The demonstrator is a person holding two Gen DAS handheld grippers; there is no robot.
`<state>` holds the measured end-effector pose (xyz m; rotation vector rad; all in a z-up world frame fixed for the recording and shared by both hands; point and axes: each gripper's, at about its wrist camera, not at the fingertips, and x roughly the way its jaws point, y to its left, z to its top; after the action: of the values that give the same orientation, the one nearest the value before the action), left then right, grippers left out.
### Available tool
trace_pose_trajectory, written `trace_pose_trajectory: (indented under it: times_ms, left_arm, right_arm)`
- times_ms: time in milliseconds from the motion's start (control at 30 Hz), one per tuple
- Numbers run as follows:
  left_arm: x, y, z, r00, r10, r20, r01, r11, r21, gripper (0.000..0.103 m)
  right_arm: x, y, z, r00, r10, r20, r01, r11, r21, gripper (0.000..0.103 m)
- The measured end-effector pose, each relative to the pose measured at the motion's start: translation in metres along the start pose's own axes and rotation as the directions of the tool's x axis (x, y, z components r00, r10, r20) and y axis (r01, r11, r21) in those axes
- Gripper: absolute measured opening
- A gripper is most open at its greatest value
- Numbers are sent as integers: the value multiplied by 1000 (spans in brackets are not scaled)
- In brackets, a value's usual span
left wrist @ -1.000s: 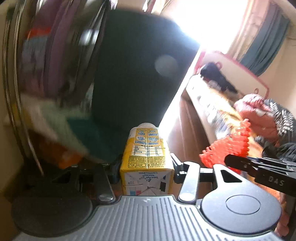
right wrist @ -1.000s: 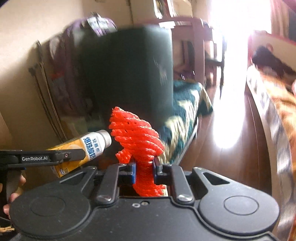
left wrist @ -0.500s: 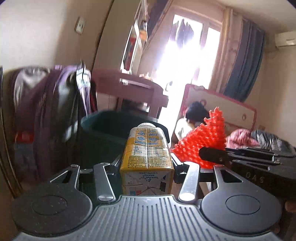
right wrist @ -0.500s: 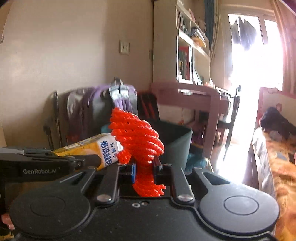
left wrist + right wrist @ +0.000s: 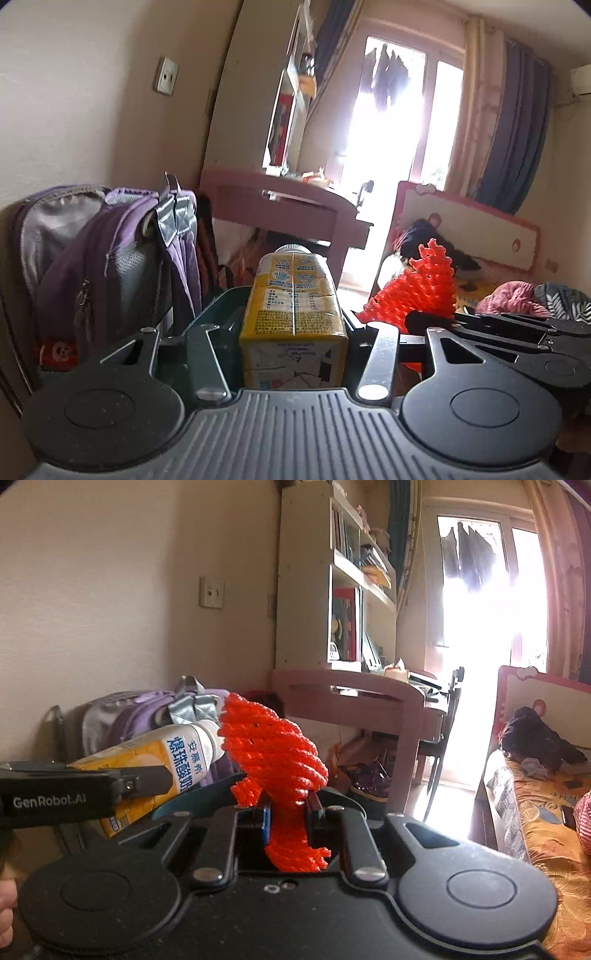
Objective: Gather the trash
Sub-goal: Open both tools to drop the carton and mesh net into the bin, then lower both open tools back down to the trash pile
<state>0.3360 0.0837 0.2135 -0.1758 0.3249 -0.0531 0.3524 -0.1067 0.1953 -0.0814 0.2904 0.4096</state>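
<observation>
both grippers rose above bin [image 5: 221,302]; left gripper [image 5: 293,325] clamps carton [image 5: 293,310], right gripper [image 5: 290,812] pinches red foam net [image 5: 273,753]. early release likely misses rim.

carton [image 5: 293,306] between my left tongs [image 5: 291,332] | netting [image 5: 275,760] between my right tongs [image 5: 290,816], right of carton | bin [image 5: 218,310] beneath and ahead of both | backpack [image 5: 110,258] left of bin | bench [image 5: 354,698] behind bin | bed [image 5: 535,812] far right

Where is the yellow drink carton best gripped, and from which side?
Across the flat side walls of the yellow drink carton, near its base, coming from the bottom end. The left gripper holds it so: parallel faces suit the fingers; the capped neck tapers.
</observation>
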Motion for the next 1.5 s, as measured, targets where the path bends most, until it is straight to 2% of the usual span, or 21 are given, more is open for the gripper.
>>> trace_pose_trajectory:
  times_ms: [200,400,633,867,967,1133,1167,1267,1400,1500]
  left_arm:
    - [48,10,-3,996,39,-78,-39,999,2,50]
    - [84,14,-13,990,79,-120,-76,997,34,50]
    - [115,17,-25,974,89,-210,-69,993,100,50]
    - [133,18,-36,951,113,-288,-66,983,170,51]
    - [134,17,-39,949,142,-283,-86,976,200,51]
    - [130,20,-39,950,142,-277,-96,980,172,51]
    - [128,21,-38,951,142,-275,-100,982,162,55]
    - [121,21,-33,957,139,-254,-105,984,142,62]
    - [108,18,-28,963,135,-233,-104,985,139,63]
    - [98,16,-24,965,147,-218,-119,983,138,70]
  right_arm:
    - [41,-5,-5,998,-9,-61,11,999,39,16]
    - [81,-9,-18,991,3,-130,5,998,59,16]
    - [110,-11,-31,978,50,-203,-37,997,70,19]
    - [124,-7,-40,968,45,-248,-35,998,44,24]
    - [123,-5,-40,968,41,-248,-32,999,38,27]
    - [119,-3,-40,971,19,-238,-16,1000,14,39]
    - [117,-3,-39,972,17,-236,-15,1000,12,44]
    - [114,-5,-39,972,18,-234,-15,1000,13,49]
    - [104,-7,-35,976,20,-218,-16,1000,17,54]
    - [96,-7,-31,978,22,-205,-19,1000,15,57]
